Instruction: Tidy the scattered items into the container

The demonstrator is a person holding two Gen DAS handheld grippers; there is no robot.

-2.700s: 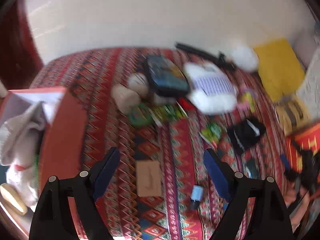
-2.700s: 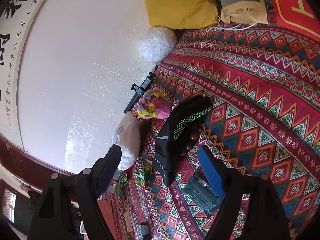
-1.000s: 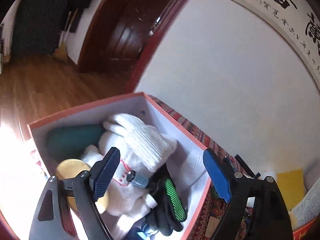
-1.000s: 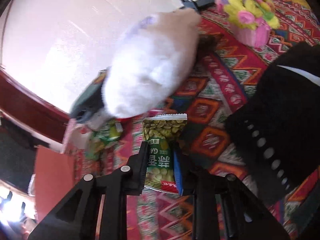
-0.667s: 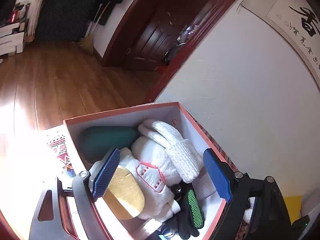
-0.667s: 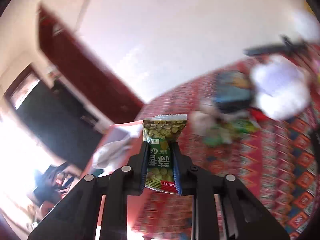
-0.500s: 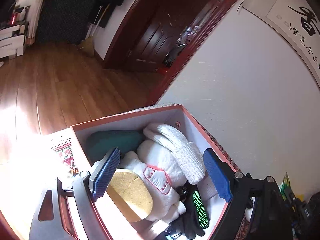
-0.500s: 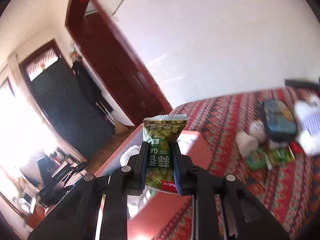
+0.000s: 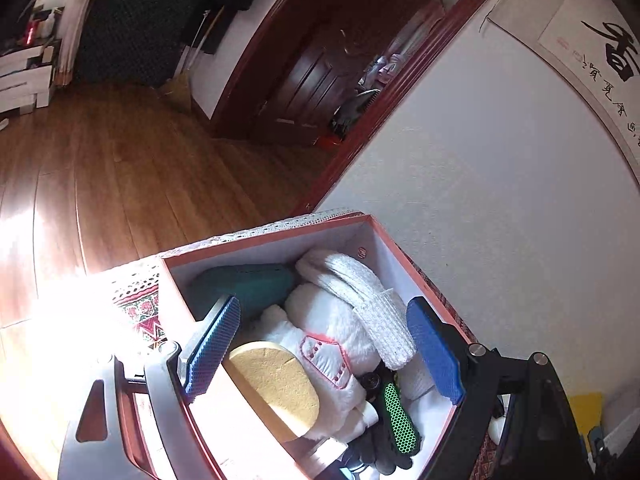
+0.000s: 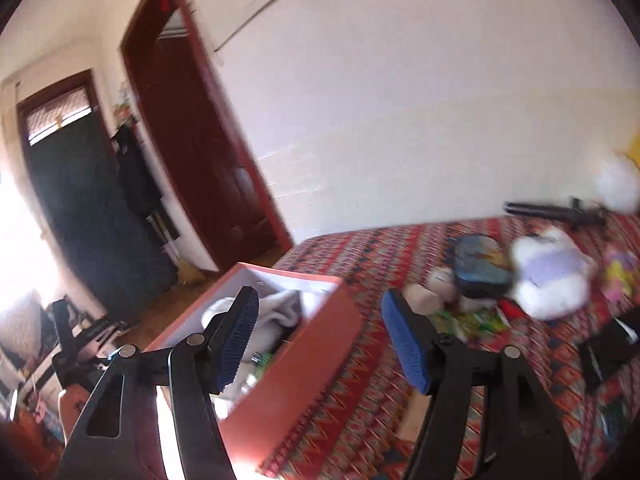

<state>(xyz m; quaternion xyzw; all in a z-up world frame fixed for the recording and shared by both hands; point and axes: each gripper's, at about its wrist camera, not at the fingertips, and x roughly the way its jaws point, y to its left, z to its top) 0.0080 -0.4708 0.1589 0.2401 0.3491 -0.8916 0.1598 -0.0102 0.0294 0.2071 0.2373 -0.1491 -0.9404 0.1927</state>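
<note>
The red cardboard box with a white lining (image 9: 260, 236) sits at the end of the red zigzag-patterned woven cloth (image 10: 360, 432). It already holds a white plush toy (image 9: 332, 320), a white knitted sock (image 9: 360, 296), a dark green pouch (image 9: 240, 284), a tan round sponge (image 9: 272, 376) and a black glove with a green honeycomb palm (image 9: 396, 408).

The left hand-held gripper (image 9: 324, 328) hovers over the open box with its 2 fingers spread wide and nothing between them. The right hand-held gripper (image 10: 320, 316) is above the box's near corner. Its jaws have just been opening, and nothing shows between them.

What is left to tidy lies well apart from both grippers, further along the cloth to the right in the right wrist view. There is a white plush toy with a lilac patch (image 10: 548, 280), a dark blue oval case (image 10: 480, 268), crinkly green snack packets (image 10: 476, 322) and a long black tool (image 10: 556, 210) by the wall.

The plush is probably light and squashy, so a pinch across its body should hold. The packets are likely light and slippery and are best taken by a flat sealed edge. The case looks stiff and smooth, so it should be gripped across its narrow width.
</note>
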